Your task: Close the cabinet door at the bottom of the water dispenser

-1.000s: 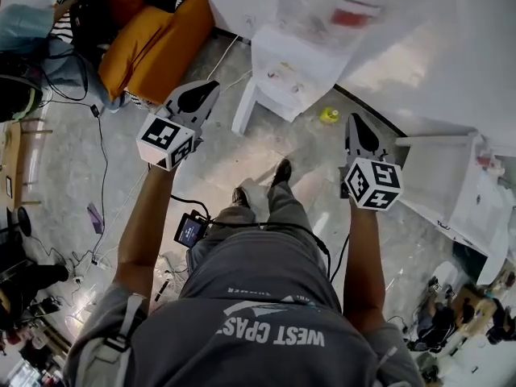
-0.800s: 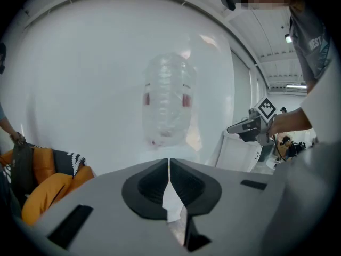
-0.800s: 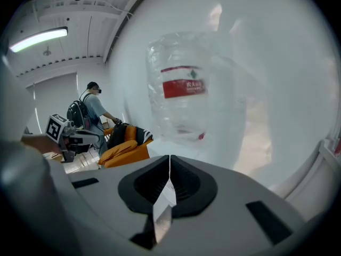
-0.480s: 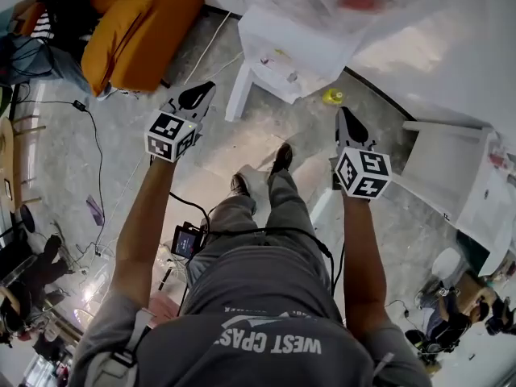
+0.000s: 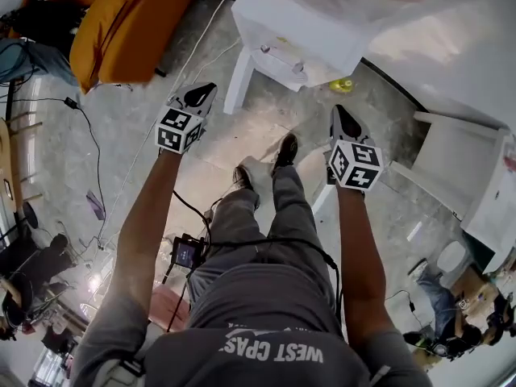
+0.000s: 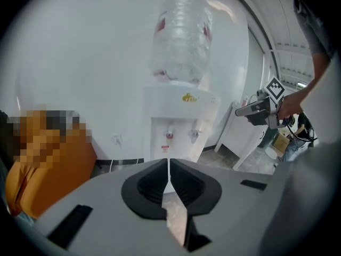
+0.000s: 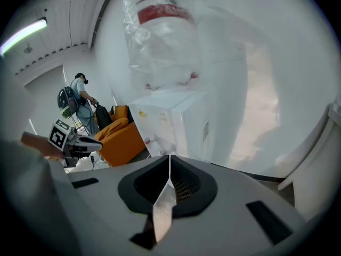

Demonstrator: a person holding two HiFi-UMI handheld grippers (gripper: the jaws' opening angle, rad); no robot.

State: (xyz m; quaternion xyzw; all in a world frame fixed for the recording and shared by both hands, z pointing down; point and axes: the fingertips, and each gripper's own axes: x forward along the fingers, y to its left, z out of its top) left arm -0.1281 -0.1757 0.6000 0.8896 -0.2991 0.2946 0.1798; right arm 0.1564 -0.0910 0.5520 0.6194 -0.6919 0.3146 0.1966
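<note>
The white water dispenser stands at the top of the head view, with a clear bottle on it. A narrow white panel juts from its lower left corner; it looks like the cabinet door standing open, seen edge-on. My left gripper hovers just left of that panel, jaws shut on nothing. My right gripper hangs to the right, short of the dispenser's front, also shut and empty. In the left gripper view my left gripper hides the dispenser's bottom. My right gripper points at the dispenser's side.
An orange sofa stands at the left, with cables across the floor. A small yellow thing lies at the dispenser's foot. White furniture stands at the right. My shoes are between the grippers. Another person stands far behind the sofa.
I have stepped closer to the dispenser. Both grippers have come nearer its base, and both have stayed shut.
</note>
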